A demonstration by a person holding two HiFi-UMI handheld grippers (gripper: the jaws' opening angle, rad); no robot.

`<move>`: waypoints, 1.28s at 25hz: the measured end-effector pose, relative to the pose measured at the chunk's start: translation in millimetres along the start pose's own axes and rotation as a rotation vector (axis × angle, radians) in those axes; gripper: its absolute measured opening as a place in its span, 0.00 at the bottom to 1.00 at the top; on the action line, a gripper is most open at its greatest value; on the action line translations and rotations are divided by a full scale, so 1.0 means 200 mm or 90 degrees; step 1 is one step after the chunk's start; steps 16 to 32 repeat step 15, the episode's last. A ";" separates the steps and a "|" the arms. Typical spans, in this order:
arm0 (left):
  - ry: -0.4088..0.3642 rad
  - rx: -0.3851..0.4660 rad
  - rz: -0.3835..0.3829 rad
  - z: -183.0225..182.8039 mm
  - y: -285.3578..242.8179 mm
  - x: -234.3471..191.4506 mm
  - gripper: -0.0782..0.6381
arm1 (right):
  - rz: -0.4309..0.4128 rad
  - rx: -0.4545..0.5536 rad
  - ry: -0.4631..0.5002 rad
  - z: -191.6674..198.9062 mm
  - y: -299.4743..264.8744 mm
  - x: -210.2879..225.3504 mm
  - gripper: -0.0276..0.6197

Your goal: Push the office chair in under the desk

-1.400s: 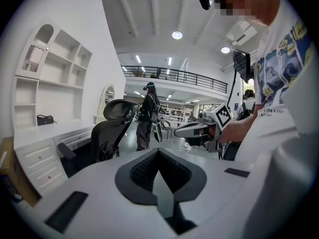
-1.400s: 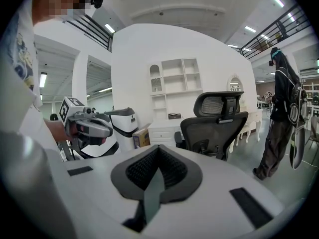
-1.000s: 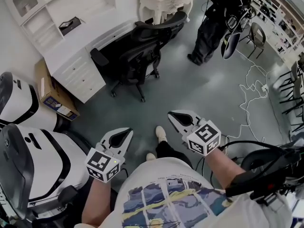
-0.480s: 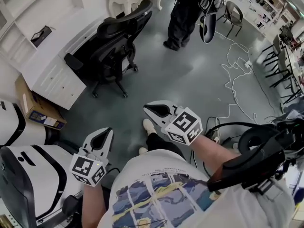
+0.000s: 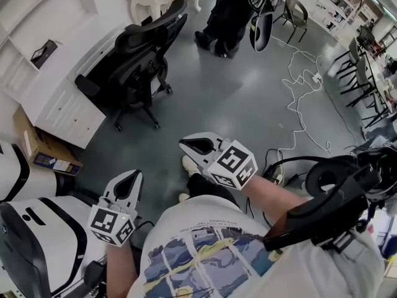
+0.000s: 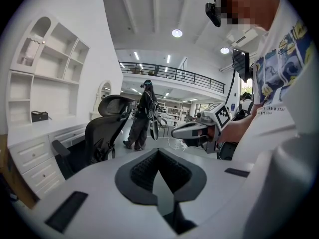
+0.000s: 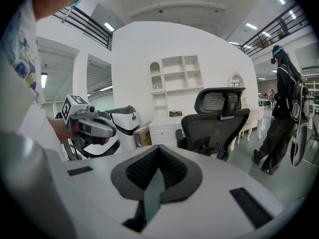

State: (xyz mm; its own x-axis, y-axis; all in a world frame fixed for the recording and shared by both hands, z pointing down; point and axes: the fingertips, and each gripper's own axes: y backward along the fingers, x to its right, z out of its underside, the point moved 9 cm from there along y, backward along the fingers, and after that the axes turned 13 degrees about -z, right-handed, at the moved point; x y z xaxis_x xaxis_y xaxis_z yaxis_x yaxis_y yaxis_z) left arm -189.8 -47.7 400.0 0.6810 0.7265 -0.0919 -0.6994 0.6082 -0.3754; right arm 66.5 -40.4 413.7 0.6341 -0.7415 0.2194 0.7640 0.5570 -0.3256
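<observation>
The black office chair (image 5: 139, 54) stands on the grey floor, its seat turned toward the white desk (image 5: 53, 92) at the left. It appears too in the left gripper view (image 6: 107, 128) and the right gripper view (image 7: 219, 121). Both grippers are held in front of the person's body, well short of the chair. My left gripper (image 5: 131, 177) is shut and holds nothing. My right gripper (image 5: 186, 144) is shut and empty as well, pointing toward the chair. Neither touches the chair.
A person in black (image 5: 226, 11) stands beyond the chair. A cardboard box (image 5: 40, 148) lies beside the desk, and white machines (image 5: 37, 241) stand at the lower left. Cables (image 5: 304, 104) trail over the floor at the right, near dark chairs (image 5: 366, 92).
The head view has swung, so the chair and desk sit further left and higher in it. Both grippers have shifted left in the view and stay shut.
</observation>
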 end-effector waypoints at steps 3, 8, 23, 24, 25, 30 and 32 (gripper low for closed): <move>0.000 -0.001 0.003 0.00 -0.01 -0.02 0.13 | -0.001 -0.003 0.001 -0.01 -0.02 0.01 0.08; 0.004 -0.008 0.010 0.00 -0.03 -0.03 0.13 | -0.004 -0.014 0.003 -0.02 -0.04 0.02 0.08; 0.001 -0.009 0.002 0.00 -0.03 -0.09 0.13 | -0.016 -0.014 0.006 -0.04 -0.10 0.04 0.08; 0.001 -0.009 0.002 0.00 -0.03 -0.09 0.13 | -0.016 -0.014 0.006 -0.04 -0.10 0.04 0.08; 0.001 -0.009 0.002 0.00 -0.03 -0.09 0.13 | -0.016 -0.014 0.006 -0.04 -0.10 0.04 0.08; 0.001 -0.009 0.002 0.00 -0.03 -0.09 0.13 | -0.016 -0.014 0.006 -0.04 -0.10 0.04 0.08; 0.001 -0.009 0.002 0.00 -0.03 -0.09 0.13 | -0.016 -0.014 0.006 -0.04 -0.10 0.04 0.08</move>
